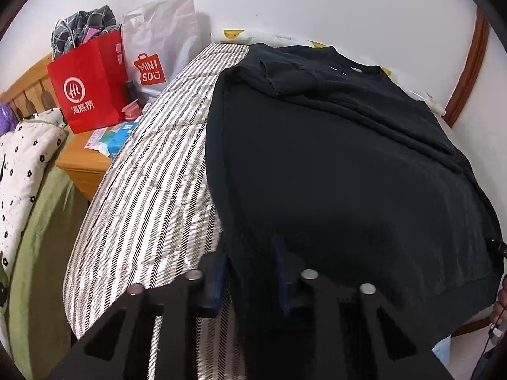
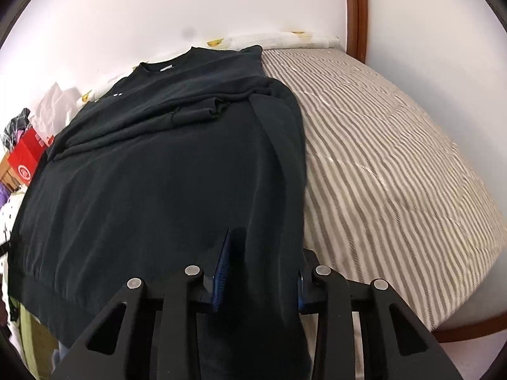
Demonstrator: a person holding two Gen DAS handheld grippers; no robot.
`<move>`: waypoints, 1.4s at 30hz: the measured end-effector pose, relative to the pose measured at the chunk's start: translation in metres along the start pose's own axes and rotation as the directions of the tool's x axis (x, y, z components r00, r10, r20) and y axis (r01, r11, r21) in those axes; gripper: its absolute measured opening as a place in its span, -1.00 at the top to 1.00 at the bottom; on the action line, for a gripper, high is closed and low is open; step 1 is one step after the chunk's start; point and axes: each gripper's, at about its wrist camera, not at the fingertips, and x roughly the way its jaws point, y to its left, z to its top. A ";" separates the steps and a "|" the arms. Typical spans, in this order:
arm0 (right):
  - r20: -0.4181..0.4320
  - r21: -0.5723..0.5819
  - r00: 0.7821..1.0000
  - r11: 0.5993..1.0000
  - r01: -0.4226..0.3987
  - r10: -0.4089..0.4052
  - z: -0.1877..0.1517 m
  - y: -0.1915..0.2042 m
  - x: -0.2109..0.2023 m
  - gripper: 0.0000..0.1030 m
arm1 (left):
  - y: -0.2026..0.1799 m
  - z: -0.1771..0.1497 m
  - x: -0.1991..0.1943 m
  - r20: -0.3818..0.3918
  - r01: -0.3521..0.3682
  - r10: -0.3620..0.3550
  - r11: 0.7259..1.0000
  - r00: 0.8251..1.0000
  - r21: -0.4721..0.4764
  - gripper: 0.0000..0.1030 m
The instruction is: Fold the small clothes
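A black sweatshirt [image 1: 332,164] lies flat on the striped bed, collar at the far end by the wall, both sleeves folded in over its body. My left gripper [image 1: 250,269] is at the near left corner of its hem, with the dark cloth filling the gap between the blue pads [image 1: 220,272]. In the right wrist view the same sweatshirt [image 2: 164,164] spreads to the left. My right gripper [image 2: 261,272] holds the garment's near right edge, and the cloth drapes over the right finger and partly hides it.
The striped mattress [image 2: 396,158] runs bare to the right, ending at a wooden bed frame [image 2: 356,12]. A wooden nightstand [image 1: 84,161] at left carries a red paper bag [image 1: 85,91] and a white shopping bag [image 1: 158,41]. A dotted quilt [image 1: 22,164] lies at far left.
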 end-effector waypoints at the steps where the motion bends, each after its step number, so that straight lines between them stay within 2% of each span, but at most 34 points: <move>1: -0.001 0.004 1.000 1.000 -0.001 0.001 0.004 0.002 0.003 0.68 | 0.001 0.001 0.000 -0.004 0.007 -0.007 1.000 1.000 -0.015 0.76; 2: -0.004 0.005 1.000 1.000 -0.002 0.002 0.006 0.002 0.005 0.85 | 0.002 0.002 0.001 -0.008 0.013 -0.013 1.000 1.000 -0.027 0.82; 5: -0.011 -0.001 1.000 1.000 -0.019 0.019 0.011 0.005 0.005 0.87 | 0.007 0.003 -0.002 -0.018 0.020 -0.021 0.998 1.000 -0.062 0.86; 9: 0.018 0.013 0.997 0.997 -0.072 0.072 0.010 -0.010 -0.012 0.88 | 0.012 0.000 -0.023 0.028 0.037 -0.035 0.996 0.999 -0.078 0.88; 13: 0.051 0.028 0.987 0.987 -0.156 0.155 0.009 -0.026 -0.040 0.88 | 0.023 -0.003 -0.046 0.042 0.129 -0.124 0.984 0.991 -0.122 0.88; 16: 0.095 0.014 0.980 0.984 -0.177 0.175 0.004 -0.033 -0.061 0.88 | 0.026 -0.005 -0.060 0.069 0.178 -0.170 0.976 0.983 -0.124 0.88; 18: 0.114 0.000 0.977 0.983 -0.183 0.182 0.002 -0.035 -0.070 0.88 | 0.028 -0.002 -0.067 0.113 0.221 -0.207 0.967 0.972 -0.124 0.88; 20: 0.127 0.003 0.972 0.980 -0.200 0.198 0.006 -0.037 -0.072 0.88 | 0.026 0.003 -0.071 0.139 0.232 -0.215 0.966 0.967 -0.117 0.88; 24: 0.173 -0.009 0.965 0.980 -0.199 0.198 0.016 -0.034 -0.077 0.88 | 0.023 0.021 -0.076 0.179 0.256 -0.233 0.959 0.956 -0.118 0.88; 26: 0.195 -0.013 0.959 0.978 -0.209 0.207 0.024 -0.031 -0.081 0.88 | 0.022 0.033 -0.077 0.188 0.244 -0.220 0.963 0.957 -0.114 0.88; 28: 0.220 -0.019 0.951 0.976 -0.218 0.217 0.039 -0.028 -0.083 0.88 | 0.020 0.045 -0.077 0.191 0.227 -0.203 0.967 0.960 -0.113 0.88; 31: 0.243 -0.024 0.945 0.975 -0.221 0.220 0.058 -0.025 -0.085 0.88 | 0.020 0.067 -0.077 0.224 0.245 -0.216 0.963 0.950 -0.113 0.88; 34: 0.263 -0.018 0.939 0.974 -0.224 0.221 0.081 -0.022 -0.081 0.88 | 0.014 0.095 -0.067 0.242 0.235 -0.203 0.966 0.949 -0.111 0.88; 40: 0.263 -0.018 0.944 0.979 -0.202 0.200 0.131 -0.010 -0.054 0.88 | -0.002 0.145 -0.033 0.231 0.177 -0.152 0.980 0.961 -0.094 0.88; 42: 0.254 -0.016 0.947 0.980 -0.199 0.196 0.146 -0.007 -0.039 0.88 | -0.004 0.158 -0.020 0.228 0.178 -0.153 0.980 0.962 -0.092 0.88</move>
